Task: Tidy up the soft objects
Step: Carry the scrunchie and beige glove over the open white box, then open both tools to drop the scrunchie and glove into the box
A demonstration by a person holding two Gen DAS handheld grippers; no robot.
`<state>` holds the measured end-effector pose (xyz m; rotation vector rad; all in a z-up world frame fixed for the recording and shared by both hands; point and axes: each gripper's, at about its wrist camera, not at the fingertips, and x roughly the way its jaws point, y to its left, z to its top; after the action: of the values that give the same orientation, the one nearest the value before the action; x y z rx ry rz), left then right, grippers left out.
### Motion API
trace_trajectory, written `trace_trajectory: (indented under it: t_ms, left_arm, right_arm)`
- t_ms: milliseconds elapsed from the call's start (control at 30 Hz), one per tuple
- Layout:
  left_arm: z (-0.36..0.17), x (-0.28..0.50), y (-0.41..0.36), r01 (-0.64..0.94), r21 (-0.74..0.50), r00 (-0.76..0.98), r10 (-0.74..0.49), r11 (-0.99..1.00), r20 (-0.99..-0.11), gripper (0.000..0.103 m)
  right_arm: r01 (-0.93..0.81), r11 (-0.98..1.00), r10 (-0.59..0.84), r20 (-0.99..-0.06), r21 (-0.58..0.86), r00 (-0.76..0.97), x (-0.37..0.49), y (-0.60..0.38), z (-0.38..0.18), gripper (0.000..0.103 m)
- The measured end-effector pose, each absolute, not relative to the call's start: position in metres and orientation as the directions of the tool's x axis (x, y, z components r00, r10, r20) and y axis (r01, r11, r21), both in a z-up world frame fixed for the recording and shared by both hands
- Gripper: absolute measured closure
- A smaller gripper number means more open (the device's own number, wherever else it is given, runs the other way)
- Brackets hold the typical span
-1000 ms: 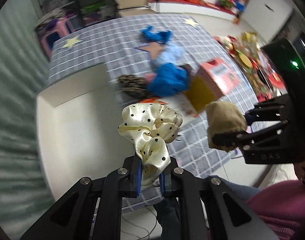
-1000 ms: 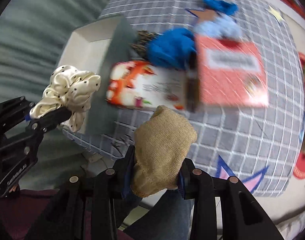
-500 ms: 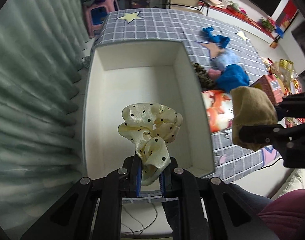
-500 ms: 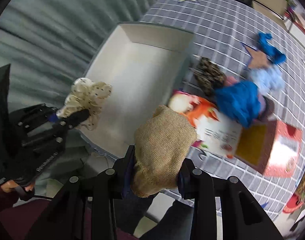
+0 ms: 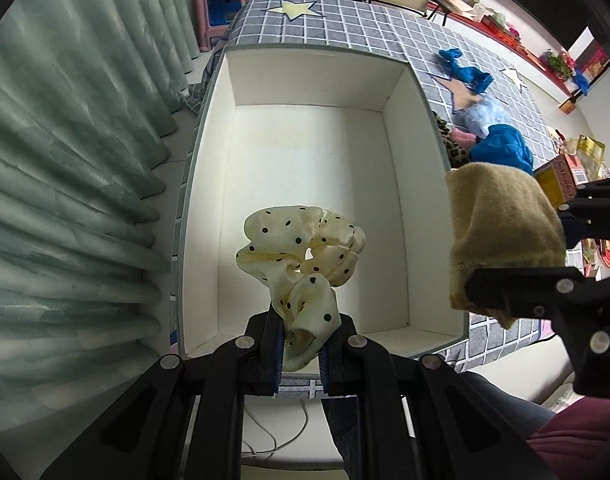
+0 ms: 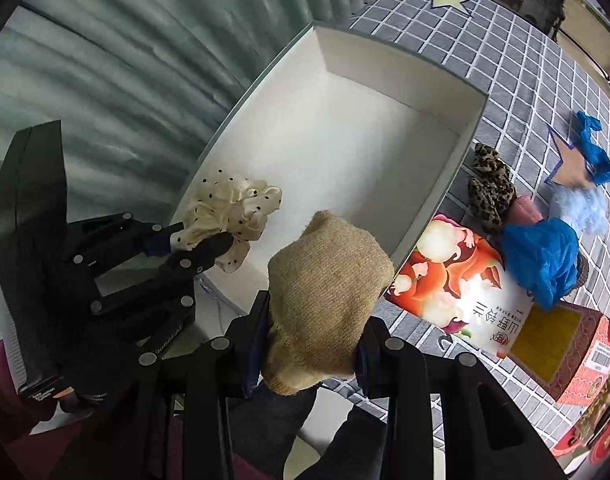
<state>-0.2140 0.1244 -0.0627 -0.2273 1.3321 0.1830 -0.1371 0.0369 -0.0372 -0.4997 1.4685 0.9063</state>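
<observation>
My left gripper [image 5: 300, 354] is shut on a cream scrunchie with black dots [image 5: 301, 252], held over the near end of an open white box [image 5: 305, 152]. It also shows in the right wrist view [image 6: 233, 204], at the box's near left edge. My right gripper [image 6: 311, 350] is shut on a tan knitted cloth [image 6: 325, 300], held above the box's near right corner [image 6: 405, 264]. The cloth also shows in the left wrist view [image 5: 501, 236], just right of the box. The box is empty inside.
On the grey checked tablecloth [image 6: 525, 64] right of the box lie a leopard-print piece [image 6: 491, 184], a blue cloth [image 6: 541, 260], a pale blue fluffy piece [image 6: 581, 208], a blue ribbon [image 6: 593, 152], a printed packet [image 6: 461, 292] and a red carton [image 6: 573, 348]. Green curtains [image 5: 65, 160] hang left.
Both grippers have swung left from over the pile of soft things to over the white box, each still holding its item. The box now fills the left wrist view.
</observation>
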Motion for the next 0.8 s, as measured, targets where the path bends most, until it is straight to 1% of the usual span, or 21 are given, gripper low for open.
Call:
trace_trajectory:
  t_ms: [733,800]
  left_arm:
    - [-0.074,-0.210,0.128,-0.268,-0.065,0.206,-0.009,0.961,-0.979,0.088]
    - [-0.073,-0.210,0.128,-0.261,-0.075,0.212,-0.018,0.962,-0.977,0.086]
  right_arm:
    - [-0.775,0.587,0.190,-0.970,0.234,-0.149,-0.138,0.049,-0.044,0.065]
    - [-0.775,0.586,0.189,-0.970,0.237,-0.153,-0.138,0.049,-0.045,0.065]
